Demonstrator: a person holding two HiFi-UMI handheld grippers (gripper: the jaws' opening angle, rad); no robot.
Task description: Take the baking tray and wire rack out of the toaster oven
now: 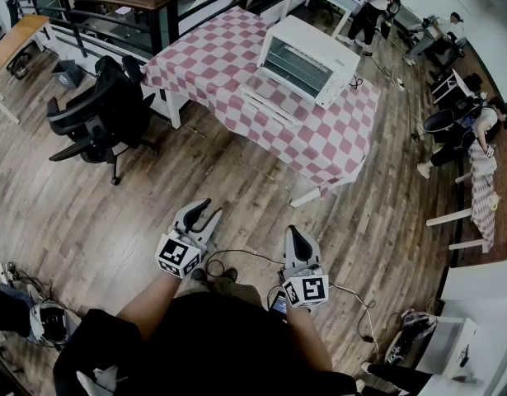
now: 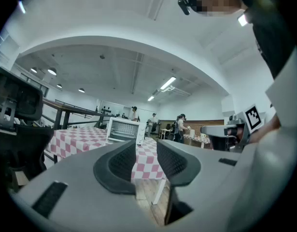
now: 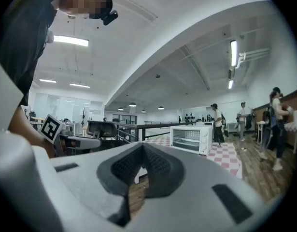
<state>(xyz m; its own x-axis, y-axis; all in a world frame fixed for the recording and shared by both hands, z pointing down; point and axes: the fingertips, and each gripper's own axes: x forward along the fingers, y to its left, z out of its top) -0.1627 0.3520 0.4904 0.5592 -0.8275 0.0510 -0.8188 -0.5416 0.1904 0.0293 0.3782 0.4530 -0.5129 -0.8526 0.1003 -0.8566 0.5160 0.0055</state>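
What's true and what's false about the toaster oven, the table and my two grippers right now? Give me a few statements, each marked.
1. The toaster oven stands on the checkered table. True.
2. The left gripper has its fingers apart with nothing between them. True.
3. The right gripper has its fingers wide open. False: they meet at the tips, holding nothing.
4. Both grippers touch the oven. False: they are held well short of the table, over the wooden floor.
5. In the head view, an office chair stands left of the table. True.
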